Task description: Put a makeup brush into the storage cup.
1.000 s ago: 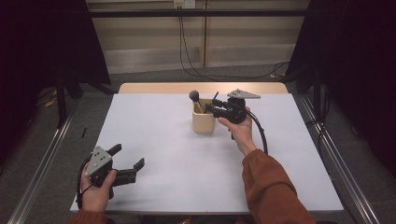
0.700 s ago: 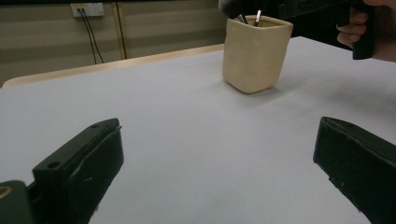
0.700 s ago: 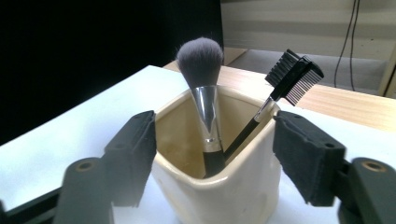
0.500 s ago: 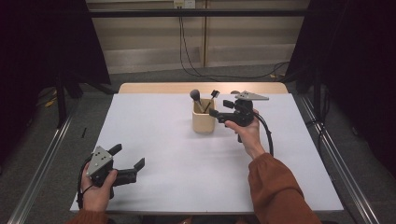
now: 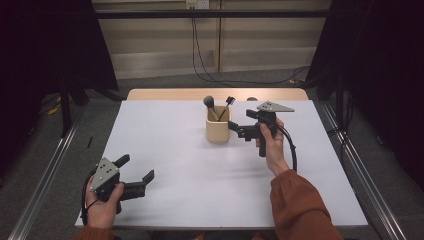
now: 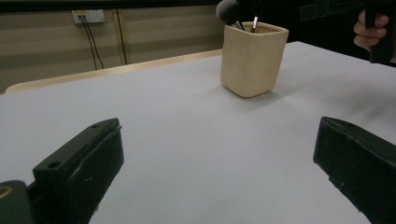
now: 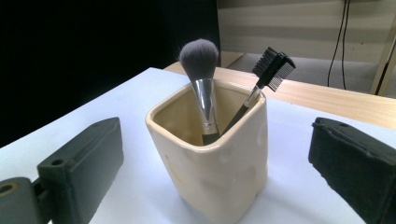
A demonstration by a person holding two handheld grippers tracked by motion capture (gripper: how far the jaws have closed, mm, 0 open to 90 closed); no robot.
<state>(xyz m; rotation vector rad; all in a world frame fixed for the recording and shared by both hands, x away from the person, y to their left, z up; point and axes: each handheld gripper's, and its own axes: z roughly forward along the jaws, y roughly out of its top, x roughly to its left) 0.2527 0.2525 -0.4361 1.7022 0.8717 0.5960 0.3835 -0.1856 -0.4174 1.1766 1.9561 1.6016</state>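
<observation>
My right gripper [image 5: 239,131] — jaws spread wide and holding nothing — has just been opening; it sits level at the right side of the cream holder [image 5: 218,129], jaw tips just beside its wall and not touching it. In the right gripper view the two black jaws stand at either edge with the holder [image 7: 215,163] between and beyond them, clear of both pads. The right hand [image 5: 270,145] grips the handle, the grey three-cornered plate on top, the cable trailing back along the rust-coloured sleeve [image 5: 300,210].

The holder stands upright on the white table [image 5: 200,170], toward the far middle. Inside it lean two tools: a powder brush [image 7: 200,70] with a round grey head and silver ferrule, and a small black comb-and-brush [image 7: 273,65], its head tilted toward the far corner. Both heads rise above the rim.

My left gripper [image 5: 131,176] rests near the front left corner, well apart from the holder — jaws also apart, nothing between them. In the left gripper view the holder [image 6: 252,58] stands far off across bare white surface.
</observation>
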